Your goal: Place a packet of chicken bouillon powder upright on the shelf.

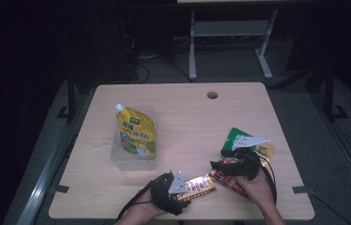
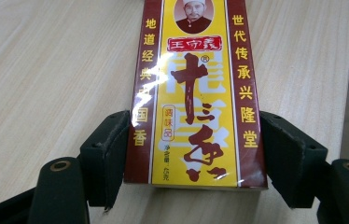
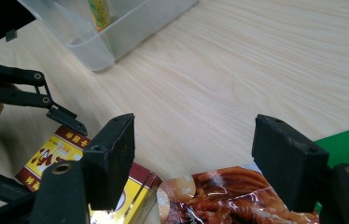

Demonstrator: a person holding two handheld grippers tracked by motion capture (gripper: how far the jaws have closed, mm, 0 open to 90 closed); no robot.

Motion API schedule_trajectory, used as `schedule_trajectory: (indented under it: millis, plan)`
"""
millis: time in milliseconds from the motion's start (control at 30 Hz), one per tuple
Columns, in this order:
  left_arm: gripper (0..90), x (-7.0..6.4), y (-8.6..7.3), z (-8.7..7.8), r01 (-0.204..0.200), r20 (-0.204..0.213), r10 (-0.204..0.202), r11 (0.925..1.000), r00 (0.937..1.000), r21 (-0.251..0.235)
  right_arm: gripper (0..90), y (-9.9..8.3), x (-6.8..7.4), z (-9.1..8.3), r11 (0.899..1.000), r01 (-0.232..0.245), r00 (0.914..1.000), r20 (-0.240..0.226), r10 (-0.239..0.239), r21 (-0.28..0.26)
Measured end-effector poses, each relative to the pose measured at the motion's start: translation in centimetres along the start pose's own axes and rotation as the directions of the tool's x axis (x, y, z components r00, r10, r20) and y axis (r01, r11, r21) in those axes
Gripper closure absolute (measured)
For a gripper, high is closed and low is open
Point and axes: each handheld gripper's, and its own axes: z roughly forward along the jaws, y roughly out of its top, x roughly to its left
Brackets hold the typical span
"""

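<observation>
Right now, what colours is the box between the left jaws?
Yellow box with dark red borders, clearest in the left gripper view.

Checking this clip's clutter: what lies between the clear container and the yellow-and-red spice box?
Nothing: bare wooden table separates the clear container from the spice box, as seen in the high view.

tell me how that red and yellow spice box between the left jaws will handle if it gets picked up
The spice box has flat faces and sharp edges, so it probably stays stiff under a squeeze. It looks thin and is likely light. Its glossy wrap shows glare, so it may slip; the left hand-held gripper straddles its long sides, jaws open.
</observation>
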Motion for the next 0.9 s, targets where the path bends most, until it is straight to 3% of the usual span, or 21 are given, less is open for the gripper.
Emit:
schedule_trajectory:
  millis: [167,333,500,700,900]
  plan:
    - [29.8,0.15,0.02,0.02,0.009,0.012,-0.009,1.0,0.9999,0.002,28.7,-0.13,-0.03,0.1,1.0,-0.002,1.0,0.007,0.002,0.008]
    - [31.5,0.35,0.11,-0.04,0.057,0.029,-0.057,0.9983,0.9979,-0.004,29.5,-0.05,0.01,0.1,1.0,0.006,1.0,0.008,-0.006,0.007]
    - [32.1,0.21,0.28,-0.11,0.069,-0.005,-0.069,0.9976,0.9976,-0.01,29.7,0.0,0.0,-0.06,1.0,-0.019,0.9998,-0.008,0.019,0.005]
    - [32.3,0.52,0.56,-0.61,0.109,-0.049,-0.113,0.9916,0.9924,-0.069,29.1,0.11,-0.2,-0.01,0.998,-0.058,0.9977,-0.036,0.058,0.004]
    - [32.5,0.84,0.78,-0.61,0.117,-0.095,-0.123,0.991,0.9879,-0.066,27.8,0.1,-0.11,0.68,0.997,-0.071,0.9967,-0.037,0.072,0.042]
